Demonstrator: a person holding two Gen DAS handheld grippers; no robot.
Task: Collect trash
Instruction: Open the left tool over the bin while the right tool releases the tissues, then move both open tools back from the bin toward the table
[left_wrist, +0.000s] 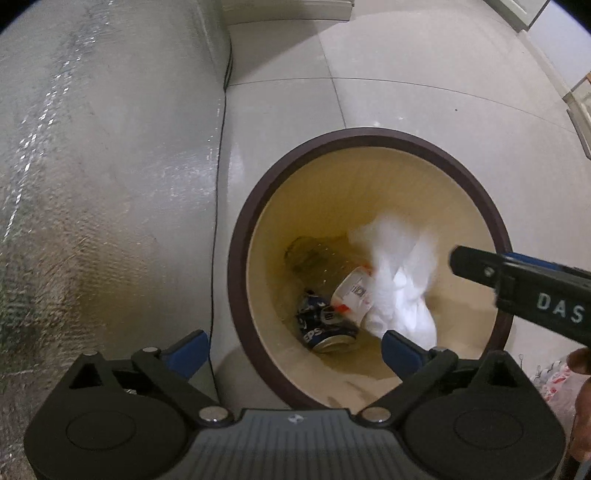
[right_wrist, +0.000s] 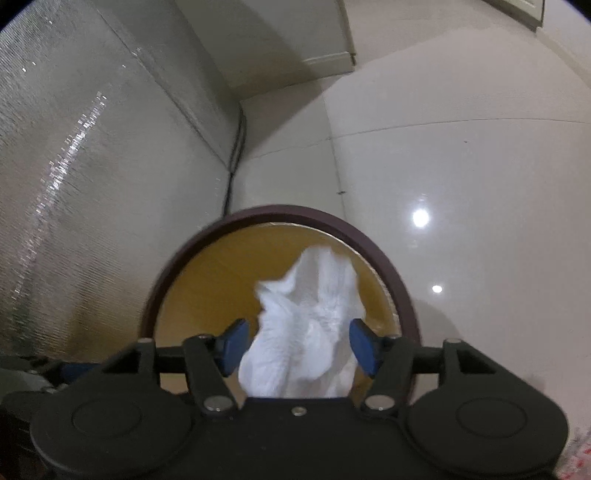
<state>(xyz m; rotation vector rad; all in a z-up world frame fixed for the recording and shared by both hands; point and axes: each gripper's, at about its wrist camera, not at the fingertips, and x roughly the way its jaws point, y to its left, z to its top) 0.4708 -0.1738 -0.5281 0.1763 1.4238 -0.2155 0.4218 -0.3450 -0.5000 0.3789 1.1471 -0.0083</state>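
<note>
Your left gripper (left_wrist: 291, 350) points straight down over the bin (left_wrist: 369, 133), jaws wide, nothing between them. One blue pad (left_wrist: 192, 349) sits over the floor (left_wrist: 424, 103) just outside the rim, the other over the bin's inside.

Your right gripper (right_wrist: 295, 343) comes in over the bin (right_wrist: 402, 291) from the right side of the left view, tilted down. Its jaws stand part open with the white tissue (right_wrist: 310, 321) between them. The tissue looks blurred and loose; the pads (right_wrist: 364, 345) do not seem to press on it, though it brushes close to both.

In the left view the tissue (left_wrist: 399, 280) hangs inside the bin's mouth, just beside your right gripper's tip (left_wrist: 469, 264).

At the bin's bottom: a crushed blue can (left_wrist: 325, 328), a white cup (left_wrist: 352, 295) touching it, and a clear plastic piece (left_wrist: 314, 258) behind them.

A silver foil mat (left_wrist: 92, 184) covers the floor left of the bin, with a black cable (left_wrist: 218, 206) along its edge. At far right a bit of printed plastic bag (left_wrist: 557, 387), partly cut off.
</note>
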